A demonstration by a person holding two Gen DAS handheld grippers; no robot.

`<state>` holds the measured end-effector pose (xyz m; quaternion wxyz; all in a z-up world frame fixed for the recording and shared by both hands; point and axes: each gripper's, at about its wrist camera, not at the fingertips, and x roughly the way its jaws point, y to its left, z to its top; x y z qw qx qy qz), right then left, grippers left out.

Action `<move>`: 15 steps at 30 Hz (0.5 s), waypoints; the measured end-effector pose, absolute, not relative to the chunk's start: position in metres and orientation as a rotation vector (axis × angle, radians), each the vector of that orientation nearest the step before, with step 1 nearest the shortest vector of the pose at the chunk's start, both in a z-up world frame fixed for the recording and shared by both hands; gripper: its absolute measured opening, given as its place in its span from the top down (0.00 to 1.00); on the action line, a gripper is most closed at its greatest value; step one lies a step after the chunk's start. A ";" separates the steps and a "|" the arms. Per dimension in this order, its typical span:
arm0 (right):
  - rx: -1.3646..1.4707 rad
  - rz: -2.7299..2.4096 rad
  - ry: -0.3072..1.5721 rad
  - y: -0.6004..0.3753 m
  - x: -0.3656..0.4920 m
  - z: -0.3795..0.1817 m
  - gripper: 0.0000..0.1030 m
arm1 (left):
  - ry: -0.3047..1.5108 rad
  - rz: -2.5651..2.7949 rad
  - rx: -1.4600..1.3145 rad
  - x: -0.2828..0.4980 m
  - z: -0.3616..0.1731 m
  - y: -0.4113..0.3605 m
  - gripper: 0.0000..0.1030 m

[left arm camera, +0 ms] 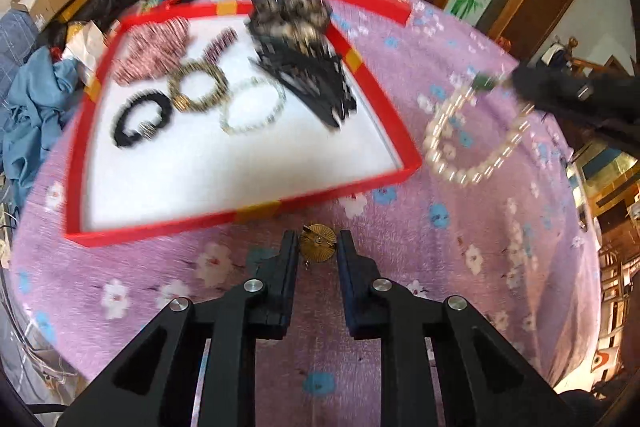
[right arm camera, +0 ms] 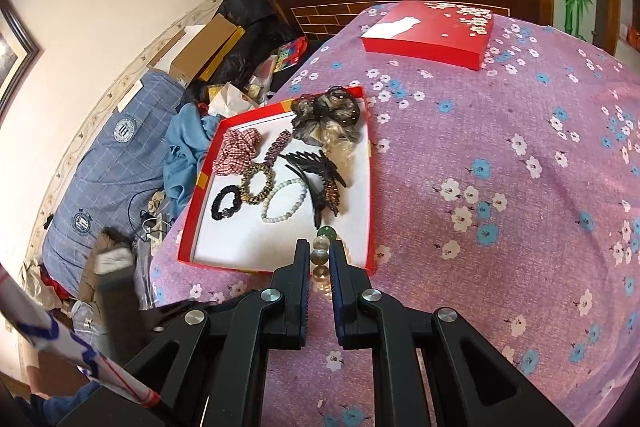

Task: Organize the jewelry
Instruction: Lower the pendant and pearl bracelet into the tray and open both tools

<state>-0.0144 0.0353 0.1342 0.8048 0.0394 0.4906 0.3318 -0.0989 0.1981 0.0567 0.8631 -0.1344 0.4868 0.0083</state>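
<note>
**Pearl bracelet and gold brooch head for the red box**

Pearl bracelet (left arm camera: 476, 135) hangs from the right gripper (right arm camera: 320, 257), whose fingers are pinched together on a few of its beads near a green one, the rest of the loop dangling above the purple floral cloth (left arm camera: 460, 267) just right of the red box (left arm camera: 76, 163). In the left wrist view the left gripper (left arm camera: 318, 247) holds a small gold fan-shaped brooch (left arm camera: 318, 247) between its fingertips, close to the near edge of the box; the jaws look closed on the brooch's edges, though the grip is narrow.

Inside the box, on its white lining, lie a checked scrunchie (right arm camera: 236, 151), a black hair tie (right arm camera: 226, 203), a gold-and-black bracelet (right arm camera: 256, 183), a pale bead bracelet (right arm camera: 286, 201), a dark claw clip (right arm camera: 320, 183) and a lace-and-blonde hairpiece (right arm camera: 330, 119) at the far right corner. The near part of the lining is bare. The box's lid (right arm camera: 432, 31) sits well apart at the far side of the cloth.

Risks from here are plain. The bracelet is held by only a few beads and could slip free or swing, catching the box's right wall or landing on the claw clip instead of on bare lining. The brooch, gripped by its rim, could twist or pop out onto the cloth. With both grippers converging on the same near corner, they could also knock each other. The left wrist view is motion-blurred, so finer detail is uncertain.
</note>
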 end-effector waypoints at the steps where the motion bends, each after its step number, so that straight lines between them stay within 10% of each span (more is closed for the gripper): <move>1: 0.081 0.716 1.050 0.038 -0.015 0.135 0.90 | 1.005 0.023 -0.284 -0.099 0.063 0.202 0.82; 15: 0.041 0.835 1.062 0.121 -0.009 0.140 0.89 | 0.918 0.139 -0.310 -0.079 0.098 0.281 0.82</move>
